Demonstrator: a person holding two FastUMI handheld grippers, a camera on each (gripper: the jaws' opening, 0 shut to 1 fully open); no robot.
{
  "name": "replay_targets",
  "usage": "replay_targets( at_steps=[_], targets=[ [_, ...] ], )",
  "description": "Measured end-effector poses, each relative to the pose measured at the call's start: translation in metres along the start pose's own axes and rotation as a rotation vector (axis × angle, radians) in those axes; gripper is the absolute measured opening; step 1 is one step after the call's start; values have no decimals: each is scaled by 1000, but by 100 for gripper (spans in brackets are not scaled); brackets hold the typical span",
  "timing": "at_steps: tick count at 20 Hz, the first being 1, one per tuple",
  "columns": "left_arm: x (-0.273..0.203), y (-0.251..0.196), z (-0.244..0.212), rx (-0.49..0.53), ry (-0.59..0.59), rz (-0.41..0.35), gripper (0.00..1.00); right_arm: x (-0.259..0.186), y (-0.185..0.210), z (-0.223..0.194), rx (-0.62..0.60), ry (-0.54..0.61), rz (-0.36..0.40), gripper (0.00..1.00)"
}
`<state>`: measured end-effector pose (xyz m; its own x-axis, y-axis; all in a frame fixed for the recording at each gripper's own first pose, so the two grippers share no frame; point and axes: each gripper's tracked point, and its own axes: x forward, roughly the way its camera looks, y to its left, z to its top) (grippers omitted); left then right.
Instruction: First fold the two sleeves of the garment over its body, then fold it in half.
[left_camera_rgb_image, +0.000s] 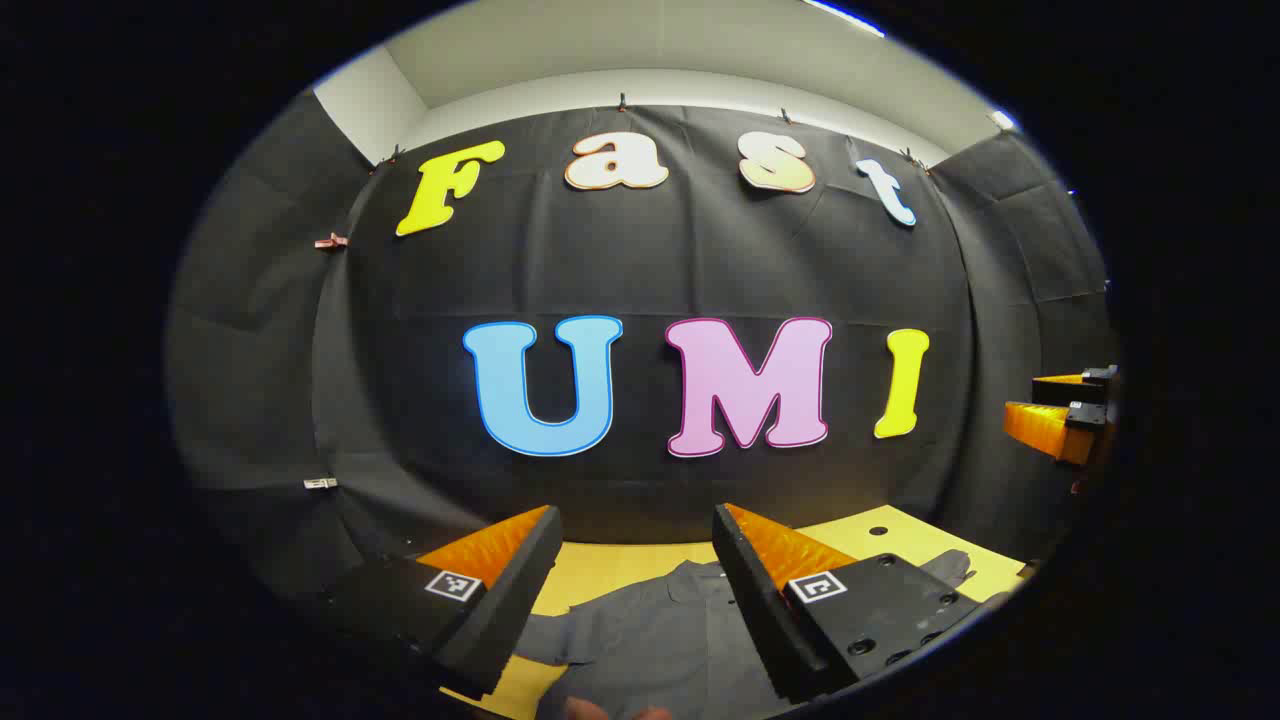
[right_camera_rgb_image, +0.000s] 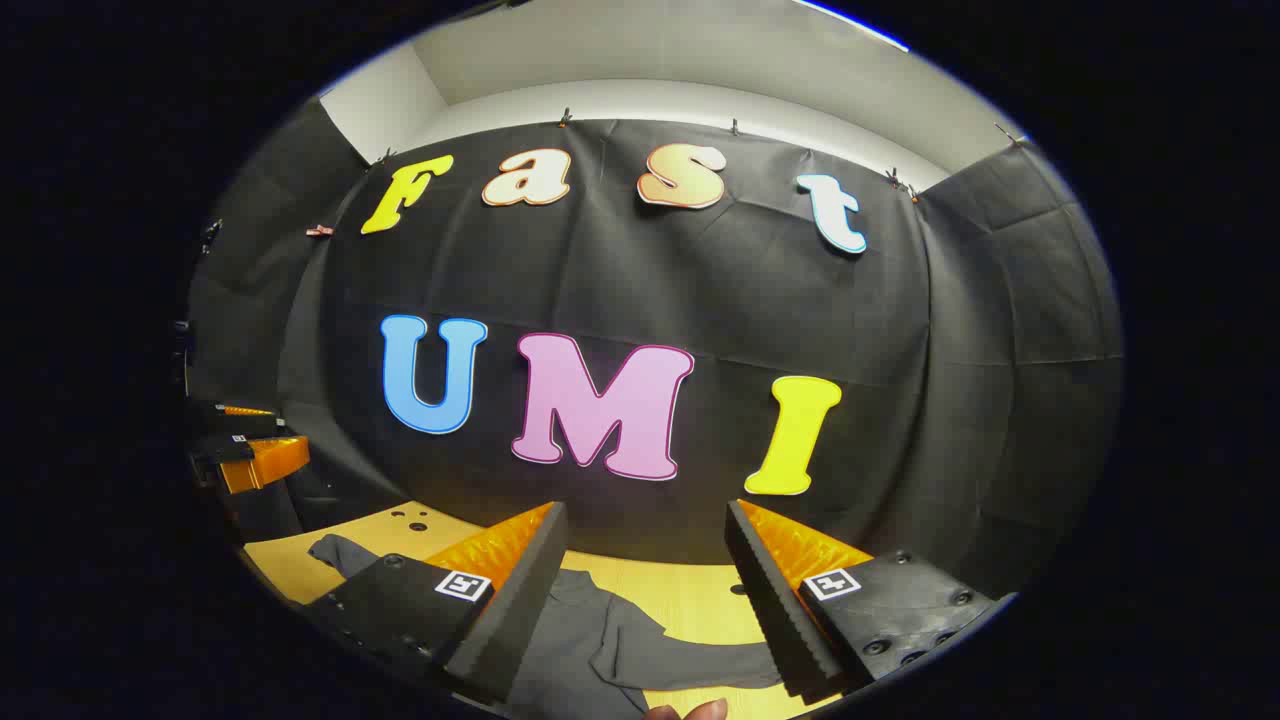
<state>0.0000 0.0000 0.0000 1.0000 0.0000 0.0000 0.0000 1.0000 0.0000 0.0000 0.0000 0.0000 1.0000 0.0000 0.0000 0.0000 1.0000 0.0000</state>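
A dark grey garment (left_camera_rgb_image: 650, 640) lies flat on the yellow table (left_camera_rgb_image: 610, 565), its collar toward the booth wall. In the left gripper view my left gripper (left_camera_rgb_image: 637, 520) is held open above the garment, nothing between its fingers, and one sleeve (left_camera_rgb_image: 945, 567) reaches out to the right. My right gripper (left_camera_rgb_image: 1050, 405) shows open at the far right of that view. In the right gripper view my right gripper (right_camera_rgb_image: 647, 515) is open above the garment (right_camera_rgb_image: 600, 650), one sleeve (right_camera_rgb_image: 690, 665) stretching right and the other sleeve (right_camera_rgb_image: 340, 553) left. My left gripper (right_camera_rgb_image: 245, 440) shows at the left edge.
The yellow table (right_camera_rgb_image: 690, 600) has small round holes near its far corners. The black cloth wall stands close behind the table. A fingertip (right_camera_rgb_image: 690, 711) of a person's hand shows at the bottom edge of the right gripper view.
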Motion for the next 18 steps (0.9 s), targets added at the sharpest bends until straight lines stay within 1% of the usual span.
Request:
replay_targets(
  at_steps=[4,5,6,10,14,18],
  targets=[
    [1,-5,0,-3,7,-5,95,2,1,-3,-4,9,9,97],
    [2,-6,-2,-2,12,-10,95,1,2,-4,-1,13,11,92],
    [2,-7,-5,1,15,-11,96,1,2,-4,3,11,13,97],
    [4,-9,-4,8,18,-13,95,4,2,-1,-4,-7,14,97],
    [8,-10,-6,15,19,-7,95,7,-1,-3,-15,-1,12,97],
    [10,-15,-10,14,27,-11,96,12,-13,-17,-5,36,-14,97]
  ],
)
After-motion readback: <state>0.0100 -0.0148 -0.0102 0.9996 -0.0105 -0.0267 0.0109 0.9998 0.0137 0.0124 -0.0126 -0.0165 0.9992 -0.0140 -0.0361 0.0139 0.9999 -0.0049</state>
